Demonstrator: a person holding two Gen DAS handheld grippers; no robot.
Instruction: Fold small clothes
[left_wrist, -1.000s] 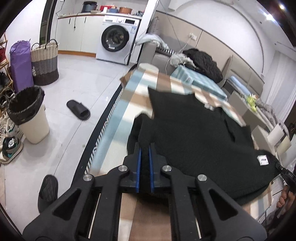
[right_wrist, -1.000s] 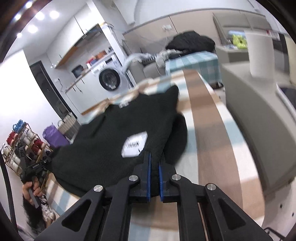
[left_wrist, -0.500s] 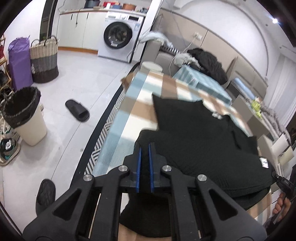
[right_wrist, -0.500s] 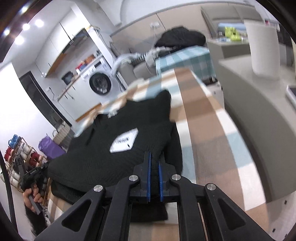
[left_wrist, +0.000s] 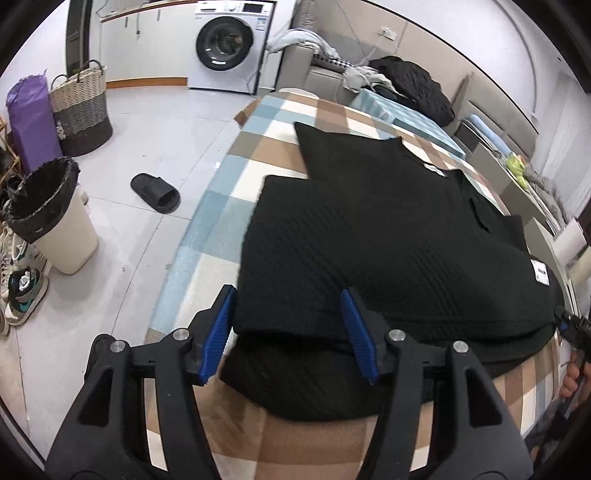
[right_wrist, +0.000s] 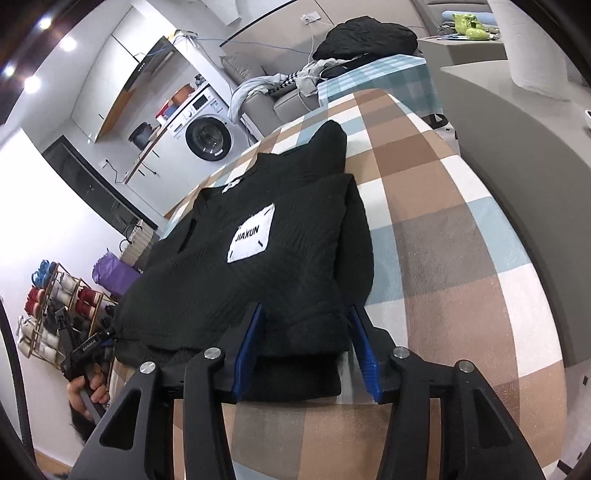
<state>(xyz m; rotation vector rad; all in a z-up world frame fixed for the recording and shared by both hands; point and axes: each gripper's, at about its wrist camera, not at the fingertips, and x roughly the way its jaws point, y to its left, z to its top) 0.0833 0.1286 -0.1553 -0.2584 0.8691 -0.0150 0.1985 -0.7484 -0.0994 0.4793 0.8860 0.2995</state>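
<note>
Sweater (left_wrist: 369, 236) black, knitted, folded double.

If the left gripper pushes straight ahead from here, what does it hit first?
Most likely the near folded edge of the black garment, which already lies between the open fingers of the left gripper. Exact height above the checked table is unclear.

bright, even indoor light from ceiling spots (right_wrist: 32, 84) (strong fisheye bending, dark vignetted corners).

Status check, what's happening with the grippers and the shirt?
Left gripper open. Right gripper open. Black shirt folded over on checkered table. Nothing blocking.
</note>
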